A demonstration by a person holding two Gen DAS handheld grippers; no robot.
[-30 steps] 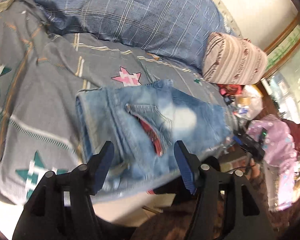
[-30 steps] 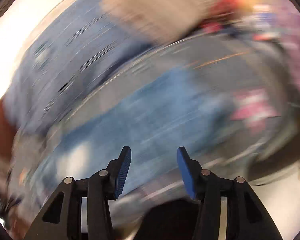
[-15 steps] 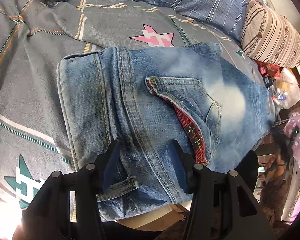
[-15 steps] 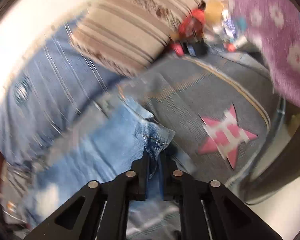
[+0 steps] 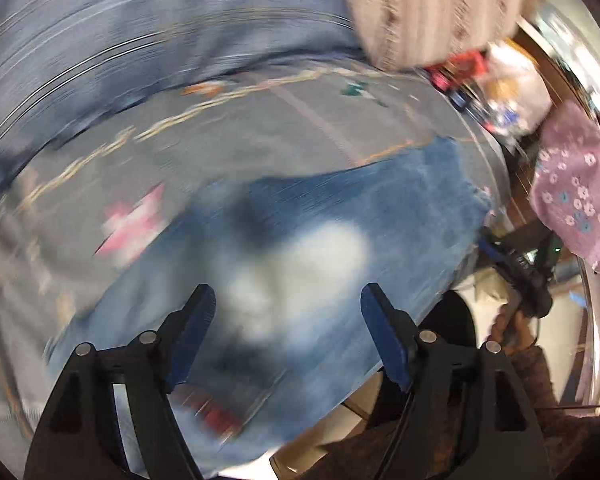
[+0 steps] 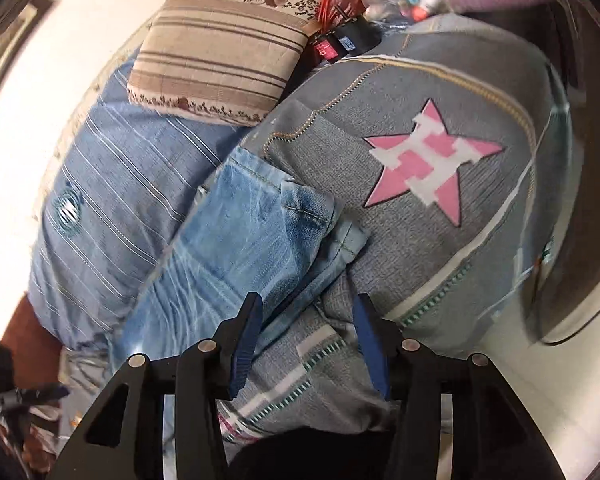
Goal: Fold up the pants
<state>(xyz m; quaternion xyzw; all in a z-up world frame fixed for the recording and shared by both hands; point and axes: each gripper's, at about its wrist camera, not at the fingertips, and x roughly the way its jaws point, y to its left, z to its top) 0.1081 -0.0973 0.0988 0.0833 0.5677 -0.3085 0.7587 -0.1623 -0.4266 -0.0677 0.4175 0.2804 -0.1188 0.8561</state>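
Observation:
The blue jeans (image 5: 320, 248) lie folded on the grey bed cover (image 5: 220, 152); the left wrist view is blurred by motion. My left gripper (image 5: 288, 336) is open and empty, just above the faded patch of the jeans. In the right wrist view the leg ends of the jeans (image 6: 260, 216) lie on the bed cover (image 6: 420, 248), hems bunched. My right gripper (image 6: 306, 338) is open and empty, just behind the hem edge, not touching it.
A striped beige pillow (image 6: 228, 40) and a blue plaid pillow (image 6: 112, 176) lie at the head of the bed. A purple flowered cloth (image 5: 576, 192) and clutter (image 5: 500, 92) stand beside the bed. The bed edge runs near the jeans.
My right gripper let go of the jeans hem, opened and pulled back. My left gripper lifted off the waistband and swung right toward the faded patch, still open.

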